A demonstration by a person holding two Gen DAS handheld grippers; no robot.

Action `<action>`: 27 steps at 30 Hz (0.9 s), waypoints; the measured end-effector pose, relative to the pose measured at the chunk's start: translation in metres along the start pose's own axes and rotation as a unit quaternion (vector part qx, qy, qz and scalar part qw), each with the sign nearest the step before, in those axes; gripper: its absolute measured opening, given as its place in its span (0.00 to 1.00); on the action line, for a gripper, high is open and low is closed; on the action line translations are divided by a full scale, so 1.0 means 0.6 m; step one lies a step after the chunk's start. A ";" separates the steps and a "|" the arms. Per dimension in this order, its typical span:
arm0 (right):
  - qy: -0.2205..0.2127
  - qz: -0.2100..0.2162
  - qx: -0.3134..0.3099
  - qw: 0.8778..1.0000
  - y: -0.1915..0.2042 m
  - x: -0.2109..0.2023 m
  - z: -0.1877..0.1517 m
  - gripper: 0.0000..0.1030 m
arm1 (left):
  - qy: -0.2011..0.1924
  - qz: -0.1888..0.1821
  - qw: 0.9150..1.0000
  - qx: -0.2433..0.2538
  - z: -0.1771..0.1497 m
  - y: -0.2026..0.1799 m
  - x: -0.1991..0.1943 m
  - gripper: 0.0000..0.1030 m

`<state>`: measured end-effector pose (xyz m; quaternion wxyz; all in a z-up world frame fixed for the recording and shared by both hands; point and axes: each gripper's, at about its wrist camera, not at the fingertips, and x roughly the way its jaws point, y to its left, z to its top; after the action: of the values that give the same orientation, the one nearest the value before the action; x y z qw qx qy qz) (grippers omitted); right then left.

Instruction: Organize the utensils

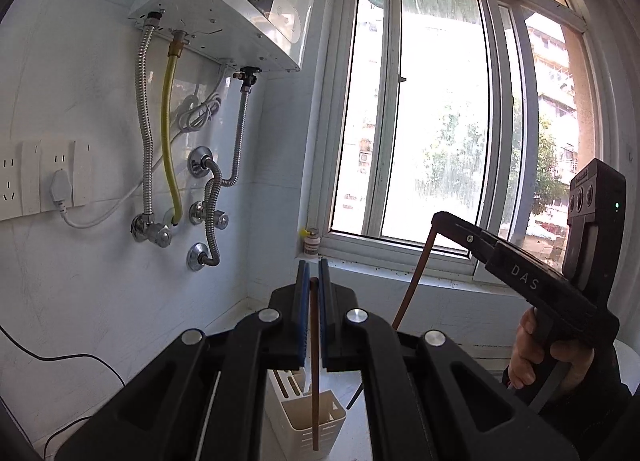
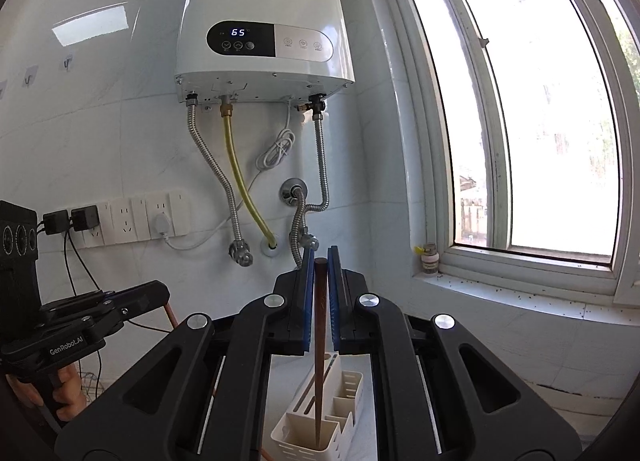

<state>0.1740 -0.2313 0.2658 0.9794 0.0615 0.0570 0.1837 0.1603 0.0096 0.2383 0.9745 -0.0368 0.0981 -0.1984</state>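
Two black handheld grippers meet before a white wall-mounted water heater (image 2: 264,17) and a bright sliding window (image 1: 440,109). On the worktop (image 2: 500,345) below stands a white slotted plastic utensil caddy (image 2: 320,425). Left gripper (image 1: 314,289) clenches a light brown wooden chopstick (image 1: 315,373) — upright, its tip down by the caddy. Right gripper (image 2: 321,265) clamps a dark brown wooden chopstick (image 2: 320,361), tip inside the caddy's front compartment.
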 end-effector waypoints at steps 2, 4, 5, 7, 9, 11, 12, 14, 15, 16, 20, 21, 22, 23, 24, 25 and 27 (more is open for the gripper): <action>0.004 0.002 -0.002 1.000 -0.002 0.014 0.000 0.06 | -0.012 0.004 1.000 -0.015 0.007 0.005 0.007 0.04; 0.007 0.001 -0.001 1.000 -0.004 0.024 -0.004 0.06 | -0.017 0.000 0.999 -0.034 0.012 0.015 0.017 0.04; 0.011 0.002 0.002 1.000 -0.007 0.029 -0.006 0.06 | -0.020 0.001 0.999 -0.041 0.013 0.019 0.022 0.04; 0.016 0.004 0.007 1.000 -0.010 0.039 -0.010 0.06 | -0.024 0.004 0.999 -0.046 0.015 0.023 0.035 0.04; 0.019 0.000 0.015 1.000 -0.014 0.049 -0.016 0.06 | -0.026 0.009 0.999 -0.042 0.012 0.021 0.048 0.04; 0.026 0.001 0.023 0.999 -0.018 0.061 -0.023 0.06 | -0.025 0.022 0.999 -0.033 0.006 0.018 0.059 0.04; 0.031 -0.001 0.023 0.999 -0.018 0.068 -0.026 0.06 | -0.029 0.028 0.999 -0.029 0.002 0.017 0.062 0.04; 0.039 -0.008 0.021 0.999 -0.017 0.078 -0.035 0.06 | -0.034 0.033 0.999 -0.022 -0.008 0.015 0.071 0.04; 0.046 -0.009 0.018 0.999 -0.015 0.082 -0.041 0.06 | -0.032 0.035 0.999 -0.018 -0.013 0.014 0.076 0.04; 0.052 -0.012 0.013 0.998 -0.013 0.088 -0.047 0.06 | -0.028 0.036 0.999 -0.011 -0.018 0.011 0.080 0.04; 0.071 0.004 0.016 0.997 -0.013 0.097 -0.073 0.06 | 0.006 0.037 0.999 -0.001 -0.052 0.010 0.107 0.04; 0.078 0.004 0.017 0.997 -0.014 0.099 -0.079 0.06 | 0.015 0.032 0.999 -0.005 -0.061 0.012 0.112 0.04; 0.087 0.003 0.017 0.996 -0.014 0.102 -0.085 0.06 | 0.020 0.030 0.999 -0.005 -0.070 0.013 0.115 0.04; 0.096 0.003 0.019 0.995 -0.016 0.104 -0.091 0.06 | 0.025 0.028 0.999 0.000 -0.079 0.013 0.118 0.04; 0.104 0.005 0.022 0.994 -0.018 0.105 -0.095 0.06 | 0.030 0.021 0.999 0.009 -0.088 0.012 0.119 0.04; 0.112 0.006 0.024 0.993 -0.020 0.106 -0.100 0.06 | 0.032 0.017 0.999 0.014 -0.095 0.011 0.120 0.04; 0.125 0.009 0.022 0.992 -0.023 0.106 -0.106 0.06 | 0.043 0.013 0.999 0.023 -0.105 0.008 0.120 0.04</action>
<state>0.2292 -0.2141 0.1957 0.9614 0.0599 0.1826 0.1971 0.2143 -0.0163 0.1636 0.9725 -0.0042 0.1357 -0.1891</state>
